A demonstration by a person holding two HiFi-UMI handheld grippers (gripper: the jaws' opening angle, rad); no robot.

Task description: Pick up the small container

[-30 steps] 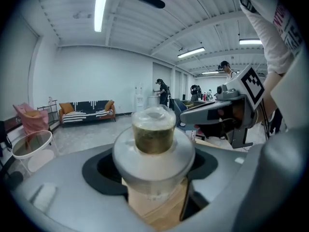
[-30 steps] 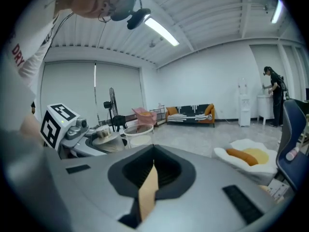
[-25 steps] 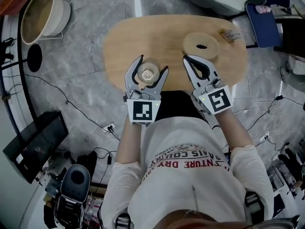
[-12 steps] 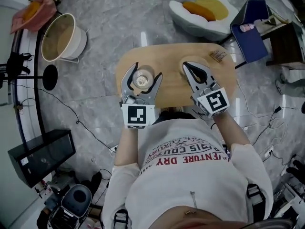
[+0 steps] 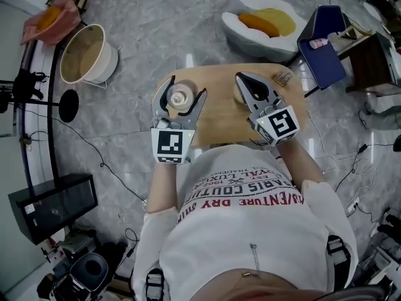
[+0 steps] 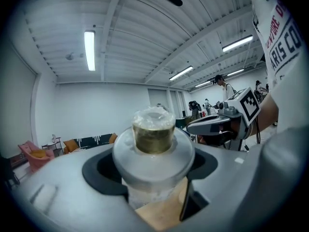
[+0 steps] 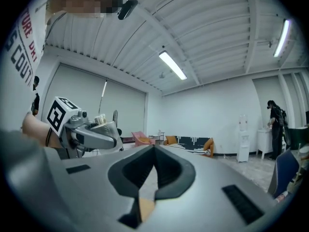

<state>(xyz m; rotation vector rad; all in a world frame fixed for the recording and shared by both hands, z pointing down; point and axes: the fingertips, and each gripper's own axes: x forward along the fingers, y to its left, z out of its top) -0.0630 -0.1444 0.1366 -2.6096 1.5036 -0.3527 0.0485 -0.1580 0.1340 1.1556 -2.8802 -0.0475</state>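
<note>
Item: small container [image 6: 153,132], a clear cylinder with gold band and crinkled film top, clamped between left gripper [image 5: 181,93] pads over oval wooden table's [image 5: 222,115] left end. Right gripper [image 5: 245,80]: jaws pressed together, empty. Shirt [image 5: 250,231] print: "VENTURE DRY".

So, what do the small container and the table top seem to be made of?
Small container: probably frosted plastic or glass. Its wide collar and body look milky and translucent, with a brass-coloured band under a clear, crinkled top. Table top: wood or a wood-look laminate. It is an even pale tan with a matte surface and rounded corners.
</note>
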